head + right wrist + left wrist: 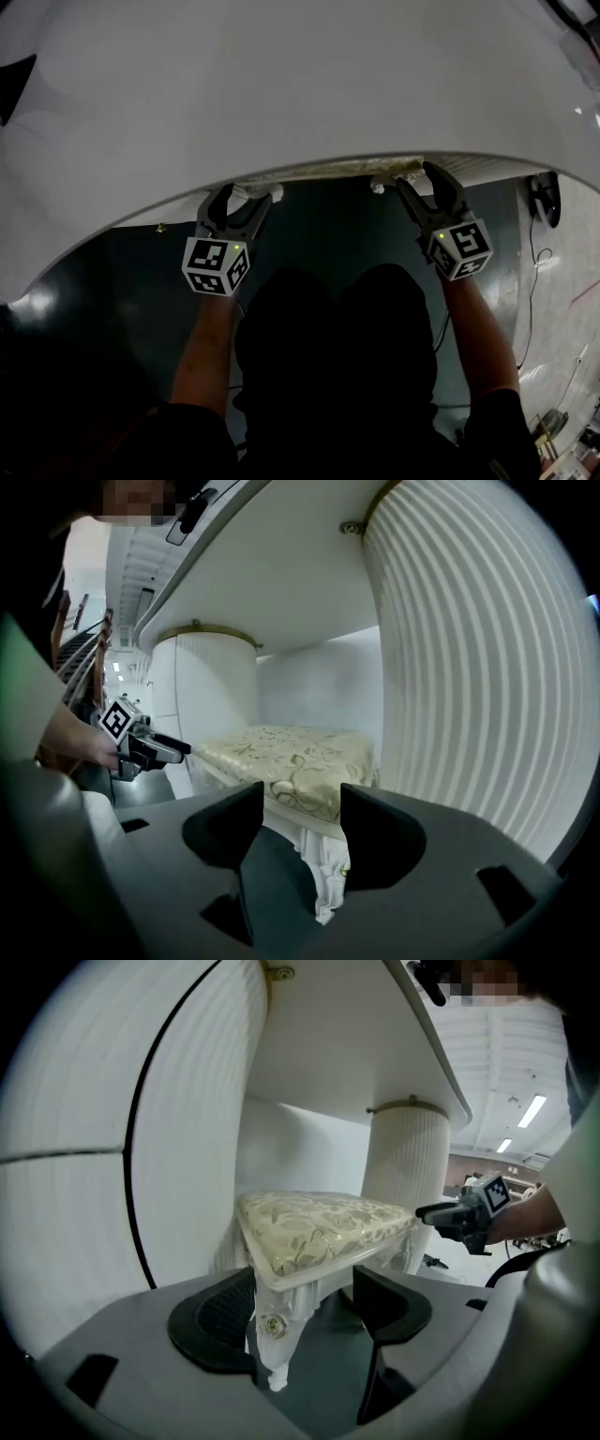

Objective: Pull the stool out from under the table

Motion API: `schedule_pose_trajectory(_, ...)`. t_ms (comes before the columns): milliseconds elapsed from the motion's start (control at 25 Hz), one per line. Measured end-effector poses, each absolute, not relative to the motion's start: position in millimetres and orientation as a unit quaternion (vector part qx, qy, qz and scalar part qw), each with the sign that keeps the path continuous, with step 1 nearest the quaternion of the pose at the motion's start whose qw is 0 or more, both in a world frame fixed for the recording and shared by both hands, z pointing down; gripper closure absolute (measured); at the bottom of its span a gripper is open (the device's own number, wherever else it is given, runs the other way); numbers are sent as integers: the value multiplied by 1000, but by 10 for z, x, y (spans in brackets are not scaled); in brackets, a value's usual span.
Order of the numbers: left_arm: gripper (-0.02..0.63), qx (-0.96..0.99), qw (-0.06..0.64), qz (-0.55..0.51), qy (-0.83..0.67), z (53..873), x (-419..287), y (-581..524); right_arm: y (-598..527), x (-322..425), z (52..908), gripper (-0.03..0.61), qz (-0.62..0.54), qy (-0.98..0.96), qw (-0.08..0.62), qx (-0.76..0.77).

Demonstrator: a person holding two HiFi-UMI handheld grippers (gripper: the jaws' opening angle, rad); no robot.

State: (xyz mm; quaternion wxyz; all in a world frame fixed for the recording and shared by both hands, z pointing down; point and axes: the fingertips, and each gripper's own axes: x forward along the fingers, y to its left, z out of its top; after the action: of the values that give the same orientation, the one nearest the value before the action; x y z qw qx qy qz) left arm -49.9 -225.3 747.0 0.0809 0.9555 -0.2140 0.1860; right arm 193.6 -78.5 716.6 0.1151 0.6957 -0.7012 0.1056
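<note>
The stool, with a cream floral cushion (319,1227) (291,761) and white carved legs, stands under the white table (300,84). Only its front rail (328,172) peeks out below the table's rim in the head view. My left gripper (234,208) (300,1312) is open around the stool's front left corner; the leg (272,1330) stands between the jaws, close to the left pad. My right gripper (424,192) (300,832) is open at the front right corner, with that leg (328,878) low between its jaws and no pad pressing on it.
A fluted white pedestal (408,1176) (202,696) stands behind the stool, and curved ribbed panels (469,667) (122,1147) flank it. The floor (328,234) is dark. Cables (534,253) trail at the right. The person's dark knees (337,337) fill the lower middle.
</note>
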Motion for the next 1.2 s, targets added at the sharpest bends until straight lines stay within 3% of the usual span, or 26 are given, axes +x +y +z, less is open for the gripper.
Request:
schedule_pose_trajectory(520, 282, 955, 103, 190, -202, 8055, -372, -2460, -680, 2191, 7822, 337, 147, -680, 105, 710)
schedule_pose_trajectory(1200, 281, 957, 93, 194, -194, 8117, -200, -2521, -975, 2267, 8074, 334, 181, -688, 111, 694)
